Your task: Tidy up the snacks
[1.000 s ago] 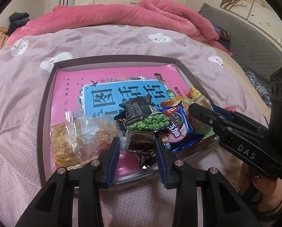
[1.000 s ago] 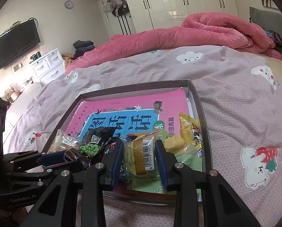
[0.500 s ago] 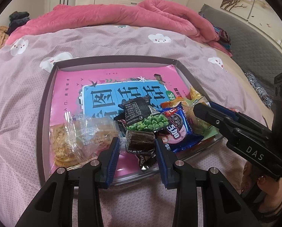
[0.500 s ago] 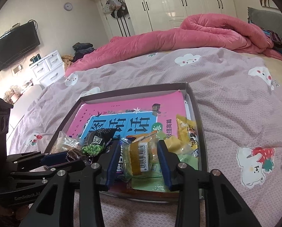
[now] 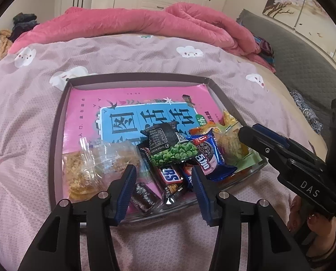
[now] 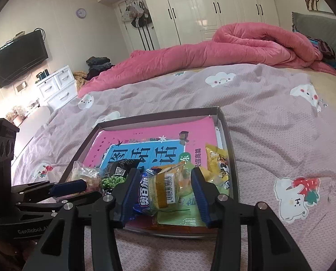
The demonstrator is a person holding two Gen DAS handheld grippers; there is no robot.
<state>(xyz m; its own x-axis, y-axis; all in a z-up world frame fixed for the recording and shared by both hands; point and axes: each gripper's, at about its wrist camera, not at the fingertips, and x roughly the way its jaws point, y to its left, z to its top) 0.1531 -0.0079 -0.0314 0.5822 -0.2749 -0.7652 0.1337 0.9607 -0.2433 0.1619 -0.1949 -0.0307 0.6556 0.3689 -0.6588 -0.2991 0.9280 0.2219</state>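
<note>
While both tools hover at the near edge of the tray [image 5: 57, 140], I see the left tool [image 5: 163, 186] spread over the Snickers bar [image 5: 171, 177] and the right tool [image 6: 162, 188] spread around, not pinching, the barcoded cake packet [image 6: 165, 187]; the tray's far half holds only the pink book [image 5: 127, 110].

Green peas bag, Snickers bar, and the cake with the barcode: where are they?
Green peas bag [image 5: 173, 154], left wrist view, on the peas picture.
Snickers bar [image 5: 170, 175], left wrist view, on its lettering.
Barcode cake [image 6: 165, 188], right wrist view, on its label.
</note>
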